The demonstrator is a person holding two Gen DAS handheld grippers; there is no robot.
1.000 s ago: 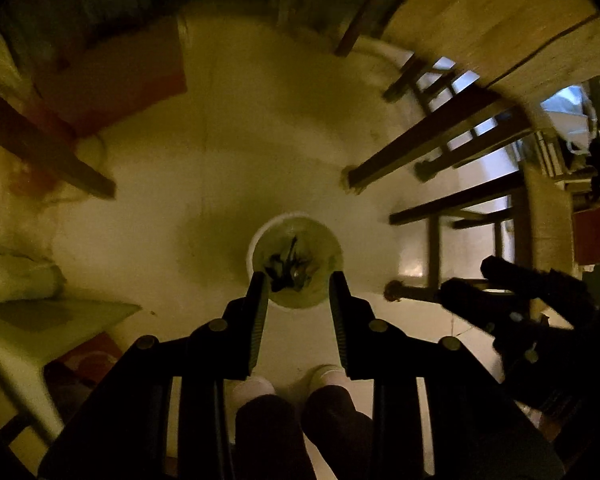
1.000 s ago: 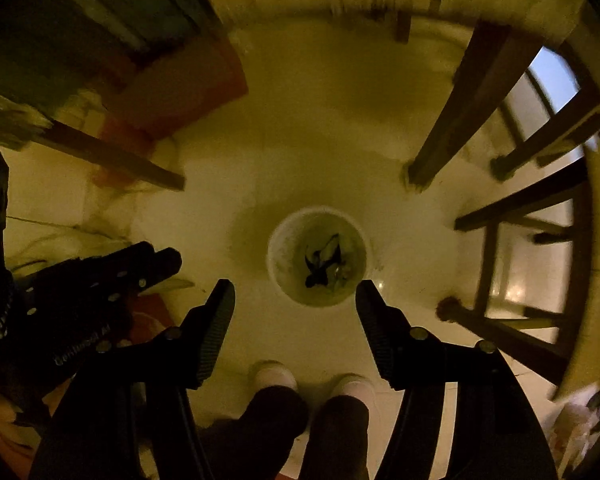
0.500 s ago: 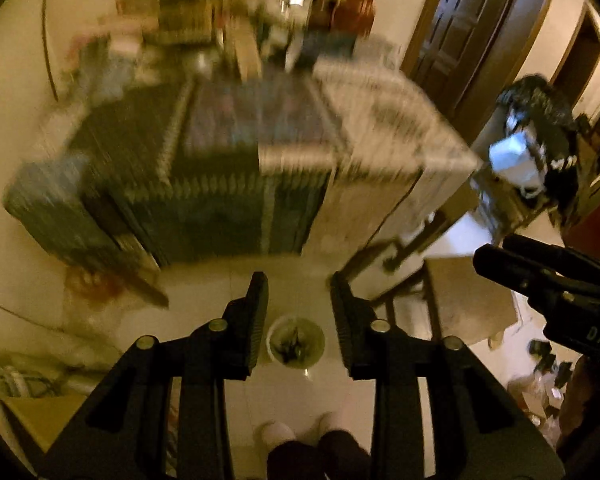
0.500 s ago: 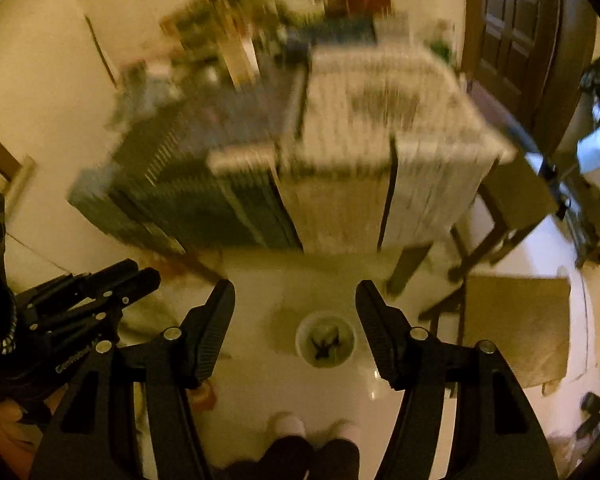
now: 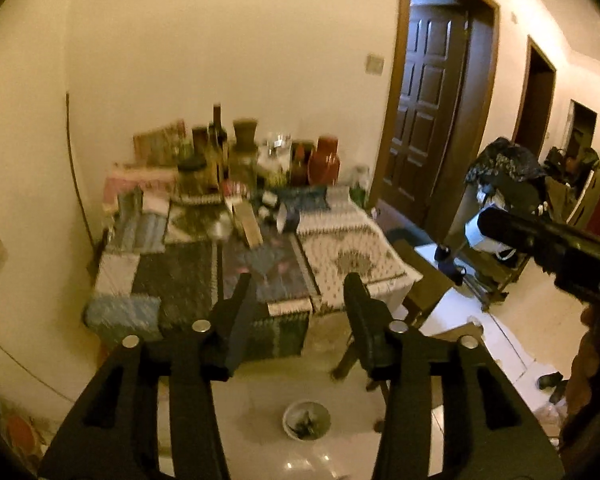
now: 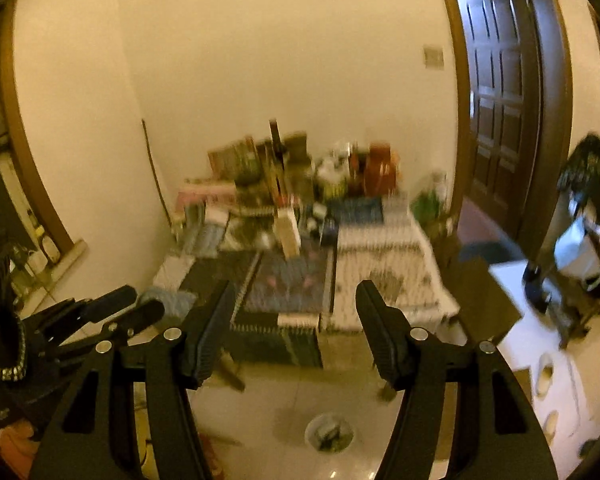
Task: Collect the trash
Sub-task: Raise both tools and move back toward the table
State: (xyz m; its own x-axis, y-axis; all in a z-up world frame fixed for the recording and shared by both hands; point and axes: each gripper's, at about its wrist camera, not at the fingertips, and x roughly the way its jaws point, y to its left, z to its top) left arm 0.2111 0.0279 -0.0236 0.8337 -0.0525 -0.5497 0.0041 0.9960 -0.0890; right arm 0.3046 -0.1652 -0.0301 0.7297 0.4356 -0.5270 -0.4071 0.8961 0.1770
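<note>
While both tools are held up high: they look out over a room with a counter and a floor.
Left hand-held gripper (image 5: 300,300): its two black fingers are wide apart, and nothing is between them.
Right hand-held gripper (image 6: 296,316): its fingers are wide apart too, and it holds nothing.
Side by side: the right one shows at the right edge of the left view, and the left one shows at the lower left of the right view.
Bin (image 5: 307,419): a small round white bin stands on the floor, low down between the fingers in both views (image 6: 329,435).
Trash: some dark bits lie inside the bin; what they are is too small to tell.
Floor (image 5: 260,400): pale, shiny tiles.
Counter (image 5: 352,240): it stands behind the bin, against the wall, under a patchwork cloth.
On the counter: bottles (image 5: 217,136), jars and boxes crowd the back by the wall; they are blurry.
Door (image 5: 428,112): dark brown wood, to the right of the counter.
Wall (image 5: 220,40): plain cream, with a small switch near the door.
</note>
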